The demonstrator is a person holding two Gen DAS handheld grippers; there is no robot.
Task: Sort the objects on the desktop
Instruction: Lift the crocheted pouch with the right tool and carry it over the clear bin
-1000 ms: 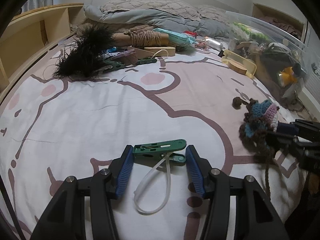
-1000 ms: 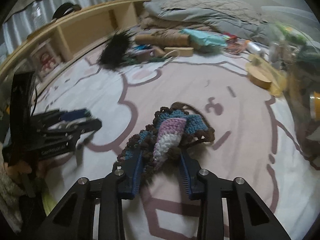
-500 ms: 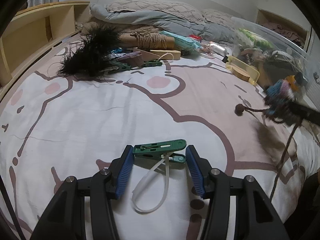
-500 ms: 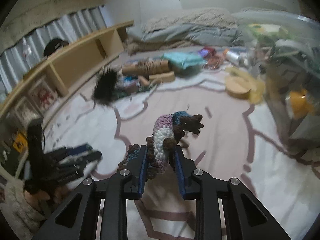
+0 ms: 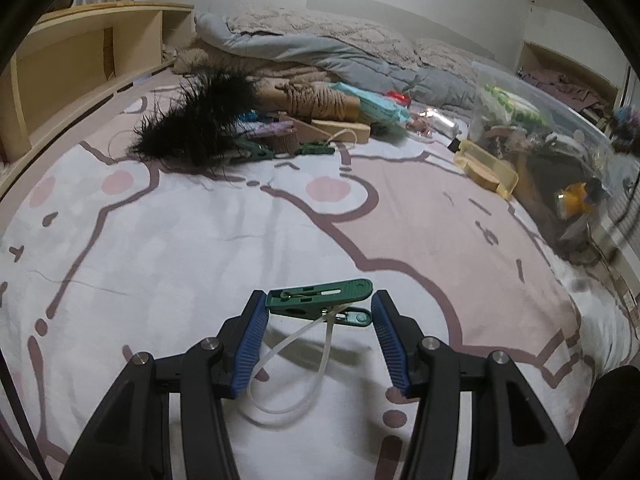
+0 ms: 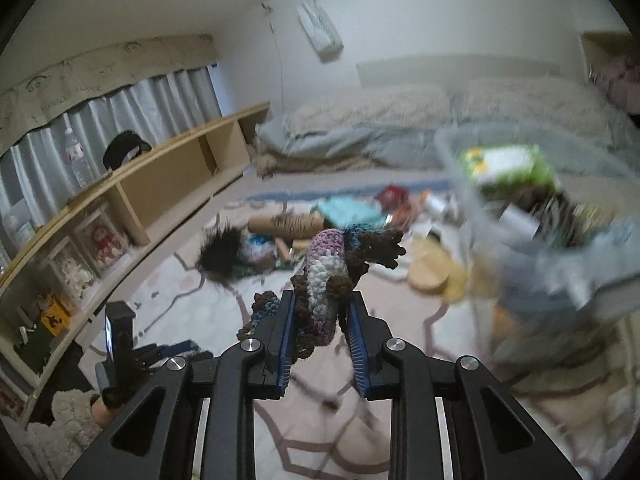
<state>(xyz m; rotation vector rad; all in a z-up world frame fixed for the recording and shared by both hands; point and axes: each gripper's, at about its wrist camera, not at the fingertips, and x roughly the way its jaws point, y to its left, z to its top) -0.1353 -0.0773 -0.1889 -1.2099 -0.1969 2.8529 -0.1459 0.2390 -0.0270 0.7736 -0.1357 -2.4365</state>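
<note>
My left gripper [image 5: 318, 312] is shut on a green clothes peg [image 5: 320, 295] with a white plastic loop [image 5: 294, 364], held just above the patterned bed sheet [image 5: 200, 240]. My right gripper [image 6: 320, 318] is shut on a crocheted purple, white, blue and brown toy [image 6: 330, 268], lifted high above the bed beside the clear plastic storage bin [image 6: 560, 216]. The toy also shows small at the far right of the left wrist view [image 5: 624, 120], over the bin [image 5: 560, 120].
At the bed's far end lie a black feather duster [image 5: 200, 132], a twine roll [image 5: 320, 100], more green pegs [image 5: 256, 154], a wooden block [image 5: 340, 130] and a yellow case [image 5: 488, 168]. A wooden shelf [image 5: 80, 60] runs along the left. Bedding [image 5: 340, 48] is piled behind.
My right gripper has lifted the crocheted toy from the sheet and carried it up and right toward the bin. My left gripper keeps the peg and has barely moved.
</note>
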